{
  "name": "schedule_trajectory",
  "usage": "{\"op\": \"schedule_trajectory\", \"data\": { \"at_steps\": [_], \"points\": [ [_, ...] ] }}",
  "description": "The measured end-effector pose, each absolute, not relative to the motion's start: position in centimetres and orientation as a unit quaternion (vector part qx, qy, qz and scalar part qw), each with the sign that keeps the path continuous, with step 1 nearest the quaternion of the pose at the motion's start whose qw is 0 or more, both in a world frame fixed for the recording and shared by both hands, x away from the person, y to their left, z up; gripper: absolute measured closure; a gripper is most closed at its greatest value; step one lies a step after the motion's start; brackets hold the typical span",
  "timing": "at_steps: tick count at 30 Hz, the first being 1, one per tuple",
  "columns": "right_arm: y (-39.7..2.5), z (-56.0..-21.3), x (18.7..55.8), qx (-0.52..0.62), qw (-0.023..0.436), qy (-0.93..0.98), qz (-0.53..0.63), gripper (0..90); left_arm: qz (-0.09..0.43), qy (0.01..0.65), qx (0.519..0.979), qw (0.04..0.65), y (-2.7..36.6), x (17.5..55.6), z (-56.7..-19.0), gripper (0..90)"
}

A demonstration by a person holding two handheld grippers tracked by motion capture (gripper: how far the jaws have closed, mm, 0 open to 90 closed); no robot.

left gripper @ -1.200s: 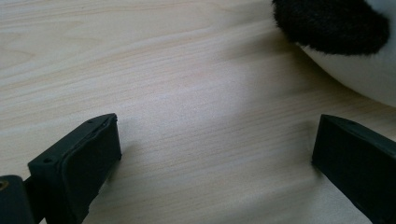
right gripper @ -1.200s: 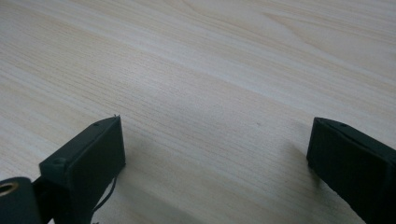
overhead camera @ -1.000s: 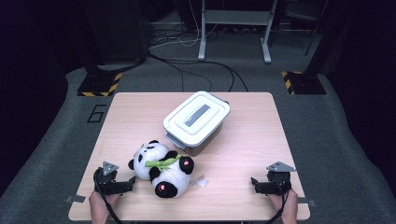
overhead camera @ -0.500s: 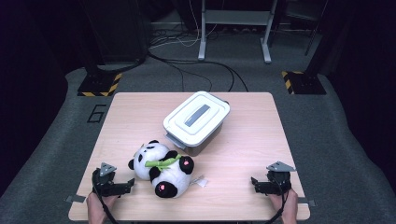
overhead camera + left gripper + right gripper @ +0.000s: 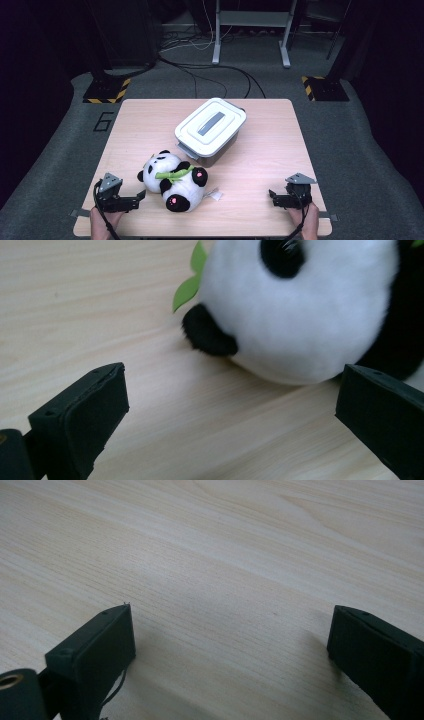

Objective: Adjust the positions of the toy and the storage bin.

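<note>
High view: a toy panda (image 5: 172,181) lies on its back near the front of the wooden table (image 5: 270,150), just in front of a white lidded box (image 5: 210,129) that sits mid-table with its lid on. The left gripper (image 5: 136,199) rests at the table's front left corner, its jaws spread wide and pointing at the panda – close beside it, not touching. The right gripper (image 5: 272,196) sits at the front right, well apart from the toy, jaws likewise parted with nothing between them but bare wood.

In the left gripper view the panda's white head (image 5: 300,315) and a green leaf (image 5: 190,280) lie just ahead of the two black jaws, still outside the gap.

This looks like the start of a reach – the toy is not yet grasped. The next move likely calls for the left gripper to slide forward until the soft body sits between the jaws, then close gently; the box lid would probably need lifting by the other hand.
</note>
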State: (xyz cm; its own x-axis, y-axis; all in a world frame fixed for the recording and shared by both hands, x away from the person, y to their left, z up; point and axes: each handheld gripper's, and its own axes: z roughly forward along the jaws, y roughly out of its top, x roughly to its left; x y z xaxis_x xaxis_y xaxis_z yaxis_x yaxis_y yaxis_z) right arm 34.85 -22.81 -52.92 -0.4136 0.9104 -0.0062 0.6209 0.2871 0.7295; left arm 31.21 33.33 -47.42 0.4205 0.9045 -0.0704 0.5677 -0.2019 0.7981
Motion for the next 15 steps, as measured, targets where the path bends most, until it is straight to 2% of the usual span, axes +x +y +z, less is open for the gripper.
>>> {"op": "schedule_trajectory", "data": {
  "at_steps": [7, 15],
  "points": [
    [-22.8, -52.9, 34.8, 0.496, 0.217, 0.772, 0.333, 4.3, 0.220, 0.462, 0.752, 0.416, 31.6, 31.0, -45.1, 0.7],
    [-22.8, -52.9, 34.8, 0.498, 0.218, 0.771, 0.333, 5.0, 0.204, 0.413, 0.776, 0.431, 28.6, 31.9, -43.0, 0.6]
  ]
}}
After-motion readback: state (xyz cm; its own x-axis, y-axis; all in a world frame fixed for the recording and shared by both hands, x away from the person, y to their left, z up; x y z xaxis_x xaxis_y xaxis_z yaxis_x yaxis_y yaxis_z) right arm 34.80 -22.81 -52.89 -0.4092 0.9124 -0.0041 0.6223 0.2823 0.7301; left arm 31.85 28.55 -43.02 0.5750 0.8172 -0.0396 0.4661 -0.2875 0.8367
